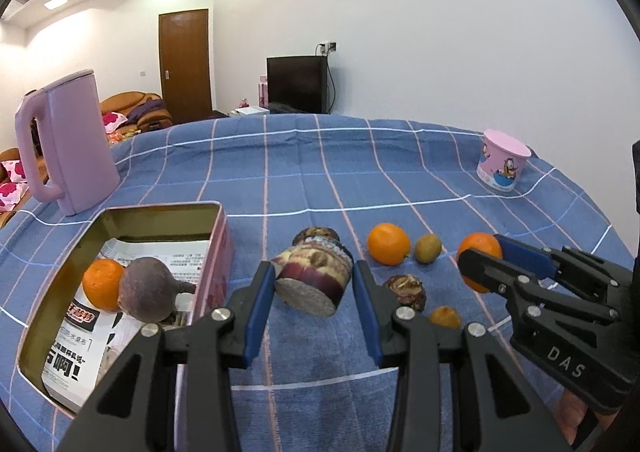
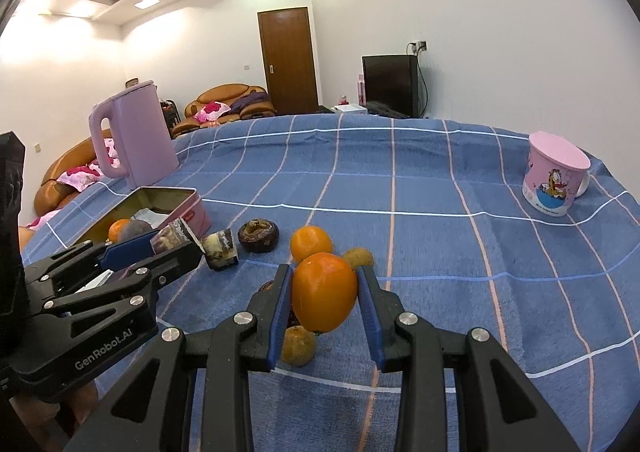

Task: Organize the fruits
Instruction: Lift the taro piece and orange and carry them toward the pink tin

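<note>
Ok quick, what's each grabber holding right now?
Left gripper: closed on the cut purple-skinned root chunk.
Right gripper: closed on a round orange fruit.

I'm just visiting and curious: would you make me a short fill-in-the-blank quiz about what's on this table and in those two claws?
1. The right gripper is closed on an ____.
2. The left gripper holds a cut purple-and-white root chunk beside the open ____ tin.
3. Inside the tin, an orange and a dark beet lie on printed ____.
4. The upside-down cartoon cup is coloured ____.

Missing words: orange; pink; paper; pink
</note>
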Motion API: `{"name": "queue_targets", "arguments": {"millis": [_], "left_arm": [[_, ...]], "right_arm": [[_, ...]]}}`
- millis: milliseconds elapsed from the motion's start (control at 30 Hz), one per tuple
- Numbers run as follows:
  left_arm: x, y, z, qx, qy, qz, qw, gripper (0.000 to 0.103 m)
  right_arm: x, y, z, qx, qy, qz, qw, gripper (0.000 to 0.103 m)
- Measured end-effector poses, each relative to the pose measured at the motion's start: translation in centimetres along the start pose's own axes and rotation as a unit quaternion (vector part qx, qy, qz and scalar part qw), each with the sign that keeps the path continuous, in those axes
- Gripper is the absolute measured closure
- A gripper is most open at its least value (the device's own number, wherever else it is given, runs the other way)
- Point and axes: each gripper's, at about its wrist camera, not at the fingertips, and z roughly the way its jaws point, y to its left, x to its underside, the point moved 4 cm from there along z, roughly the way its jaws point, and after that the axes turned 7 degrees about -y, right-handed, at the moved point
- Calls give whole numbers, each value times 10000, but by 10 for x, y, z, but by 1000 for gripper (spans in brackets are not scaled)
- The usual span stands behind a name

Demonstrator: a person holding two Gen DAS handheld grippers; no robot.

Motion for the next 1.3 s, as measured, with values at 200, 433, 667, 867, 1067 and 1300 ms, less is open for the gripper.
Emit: {"name": "queue_targets", "arguments": {"millis": [200, 433, 667, 867, 1067, 1300], "left_arm": [[-1, 1, -5, -44, -126, 13, 9999, 61], [-2, -2, -9, -112, -266, 77, 9996, 61], [-3, -2, -14, -149, -376, 96, 9991, 61], [-3, -2, -16, -169, -461, 112, 9987, 61], [-5, -3, -21, -215, -590, 142, 9979, 61], [-6, -4, -25, -265, -702, 157, 9971, 61]], "right_arm": [[-1, 0, -4, 3, -112, 1, 9999, 68], [-2, 1, -10, 15, -262, -16, 9997, 68], [-4, 2, -16, 17, -402, -28, 9992, 68], [-5, 2, -19, 21, -496, -45, 9988, 68], [-6, 2, -22, 24, -596, -76, 9982, 68], [-7, 3, -27, 16, -710, -88, 9974, 68]]}}
